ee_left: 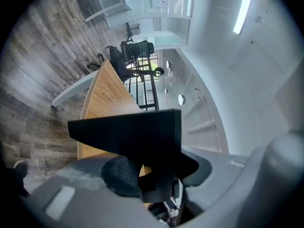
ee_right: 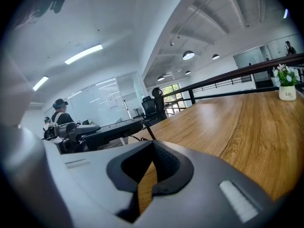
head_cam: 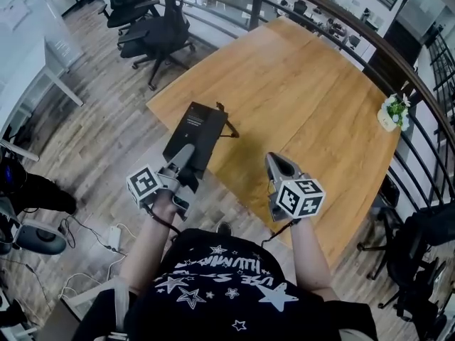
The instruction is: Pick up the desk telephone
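The black desk telephone [head_cam: 195,130] hangs flat over the left corner of the wooden table [head_cam: 306,91], its cord [head_cam: 229,129] trailing onto the wood. My left gripper [head_cam: 185,158] is shut on its near edge. In the left gripper view the phone's dark body [ee_left: 128,129] fills the space between the jaws of the left gripper [ee_left: 156,175]. My right gripper [head_cam: 279,163] is over the table's near edge, shut and empty, to the right of the phone. In the right gripper view the right gripper [ee_right: 149,167] shows wood beyond its tips, and the phone [ee_right: 107,131] is at the left.
A small white pot of flowers [head_cam: 393,112] stands at the table's far right edge, also seen as the pot [ee_right: 286,88]. Black office chairs [head_cam: 153,30] stand beyond the left corner. A dark railing [head_cam: 398,55] runs behind the table. Cables and a power strip [head_cam: 112,239] lie on the floor.
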Action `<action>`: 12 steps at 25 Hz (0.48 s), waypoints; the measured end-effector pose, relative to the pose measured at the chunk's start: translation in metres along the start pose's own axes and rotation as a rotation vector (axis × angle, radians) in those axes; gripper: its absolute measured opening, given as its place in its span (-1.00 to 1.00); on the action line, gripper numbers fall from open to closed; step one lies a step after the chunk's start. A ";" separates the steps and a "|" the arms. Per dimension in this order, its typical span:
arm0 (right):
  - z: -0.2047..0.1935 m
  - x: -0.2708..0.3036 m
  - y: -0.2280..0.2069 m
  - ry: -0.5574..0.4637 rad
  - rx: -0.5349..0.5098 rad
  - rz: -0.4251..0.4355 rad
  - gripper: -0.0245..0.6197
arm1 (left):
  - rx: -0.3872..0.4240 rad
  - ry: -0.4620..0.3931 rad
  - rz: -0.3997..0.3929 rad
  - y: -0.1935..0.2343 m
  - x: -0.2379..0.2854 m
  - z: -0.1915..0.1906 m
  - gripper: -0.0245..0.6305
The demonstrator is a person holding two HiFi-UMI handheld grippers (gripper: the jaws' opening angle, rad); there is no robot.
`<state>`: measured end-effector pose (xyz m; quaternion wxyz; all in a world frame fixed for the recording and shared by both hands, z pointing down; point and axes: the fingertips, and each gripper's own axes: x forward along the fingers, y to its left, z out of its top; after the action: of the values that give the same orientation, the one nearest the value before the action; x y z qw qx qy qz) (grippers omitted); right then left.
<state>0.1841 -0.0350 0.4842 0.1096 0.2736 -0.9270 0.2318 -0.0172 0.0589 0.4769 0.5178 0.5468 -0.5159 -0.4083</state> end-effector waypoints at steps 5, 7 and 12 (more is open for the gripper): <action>-0.003 -0.008 0.007 -0.005 -0.002 -0.013 -0.92 | 0.000 0.018 -0.005 0.001 -0.009 -0.003 -0.35; -0.004 -0.012 0.011 -0.011 0.001 -0.027 -0.92 | -0.005 0.027 -0.013 -0.001 -0.013 -0.004 -0.35; -0.008 -0.024 0.025 -0.023 0.002 -0.058 -0.92 | -0.006 0.060 -0.022 -0.002 -0.023 -0.005 -0.35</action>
<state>0.1906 -0.0017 0.4737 0.1051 0.3031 -0.9197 0.2264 -0.0148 0.0826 0.4731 0.5305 0.5627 -0.4928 -0.3989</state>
